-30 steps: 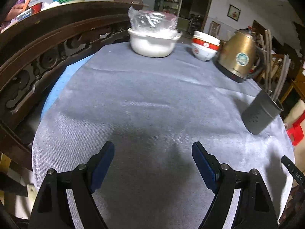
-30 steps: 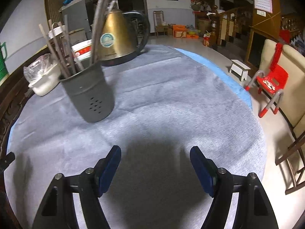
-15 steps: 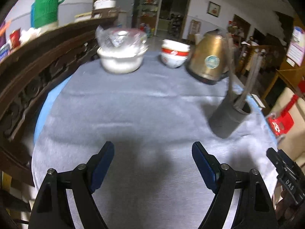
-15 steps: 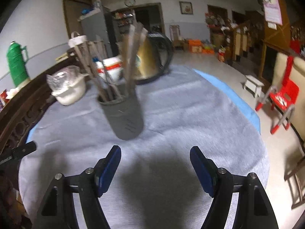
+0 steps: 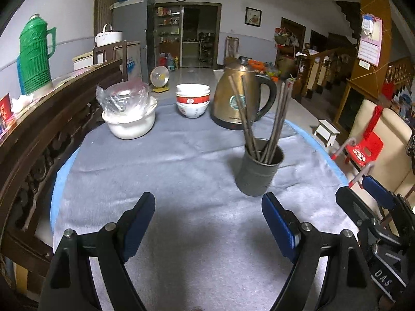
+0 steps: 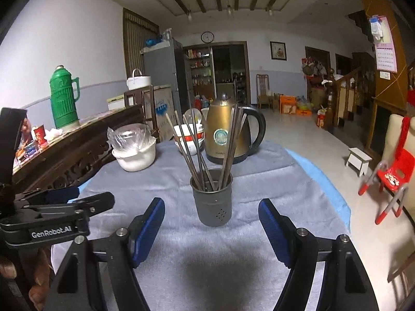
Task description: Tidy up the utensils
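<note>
A dark grey utensil holder [image 5: 259,171] stands on the grey-covered table [image 5: 160,171], with several chopsticks [image 5: 262,119] upright in it. It also shows in the right wrist view [image 6: 213,198], centred between that gripper's fingers and a little beyond them, with its chopsticks [image 6: 205,150]. My left gripper [image 5: 208,223] is open and empty, to the left of and nearer than the holder. My right gripper [image 6: 211,229] is open and empty; it also shows at the right edge of the left wrist view [image 5: 363,194].
A gold kettle [image 5: 240,98], stacked bowls [image 5: 192,99] and a white pot with a plastic bag [image 5: 129,119] stand at the table's far side. A carved wooden sideboard [image 5: 39,129] with a green thermos [image 5: 35,57] runs along the left. A red chair [image 5: 363,150] is on the right.
Both grippers have tilted up and drawn back, so both views now look level across the table. The holder now sits centred in the right wrist view. Both stay open.
</note>
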Available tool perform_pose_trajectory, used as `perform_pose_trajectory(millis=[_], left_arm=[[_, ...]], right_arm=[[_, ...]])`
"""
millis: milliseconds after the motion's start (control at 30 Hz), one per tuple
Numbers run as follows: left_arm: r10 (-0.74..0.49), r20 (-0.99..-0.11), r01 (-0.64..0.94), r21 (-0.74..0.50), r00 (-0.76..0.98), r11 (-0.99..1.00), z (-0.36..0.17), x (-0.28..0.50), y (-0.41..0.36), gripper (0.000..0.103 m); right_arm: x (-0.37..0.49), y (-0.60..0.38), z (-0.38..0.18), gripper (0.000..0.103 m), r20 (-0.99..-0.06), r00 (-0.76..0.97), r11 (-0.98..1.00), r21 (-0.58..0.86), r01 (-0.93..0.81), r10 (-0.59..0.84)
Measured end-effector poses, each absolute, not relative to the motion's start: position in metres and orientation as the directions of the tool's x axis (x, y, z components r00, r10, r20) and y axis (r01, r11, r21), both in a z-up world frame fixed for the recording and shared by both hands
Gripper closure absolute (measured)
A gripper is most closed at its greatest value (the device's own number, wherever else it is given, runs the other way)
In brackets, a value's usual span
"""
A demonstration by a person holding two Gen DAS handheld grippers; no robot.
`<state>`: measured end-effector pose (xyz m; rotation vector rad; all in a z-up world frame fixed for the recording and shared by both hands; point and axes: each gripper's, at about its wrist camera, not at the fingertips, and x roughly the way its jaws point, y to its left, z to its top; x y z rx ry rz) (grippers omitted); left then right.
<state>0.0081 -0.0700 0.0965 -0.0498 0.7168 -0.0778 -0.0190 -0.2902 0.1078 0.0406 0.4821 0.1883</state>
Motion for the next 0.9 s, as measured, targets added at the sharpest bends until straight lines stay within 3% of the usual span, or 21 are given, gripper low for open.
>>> perform_pose_trajectory(millis=[200, 400, 900], left_arm=[[-0.114, -0.619, 0.077, -0.086, 0.777, 0.993, 0.11, 0.009, -0.08, 0.016], [-0.114, -0.567, 0.101, -0.055, 0.816, 0.993, 0.121, 0.004, -0.092, 0.004], [-0.1, -0.57, 0.091, -0.043, 0.816, 0.995, 0.122, 0.012, -0.09, 0.002]], right_arm=[[-0.029, -0.302, 0.115, 0.025, -0.438, 0.883, 0.985, 0.084, -0.151, 0.172], [-0.032, -0.307, 0.121, 0.025, -0.429, 0.887, 0.985, 0.079, -0.151, 0.17], [-0.021, -0.304, 0.123, 0.025, -0.434, 0.888, 0.988, 0.056, -0.143, 0.153]])
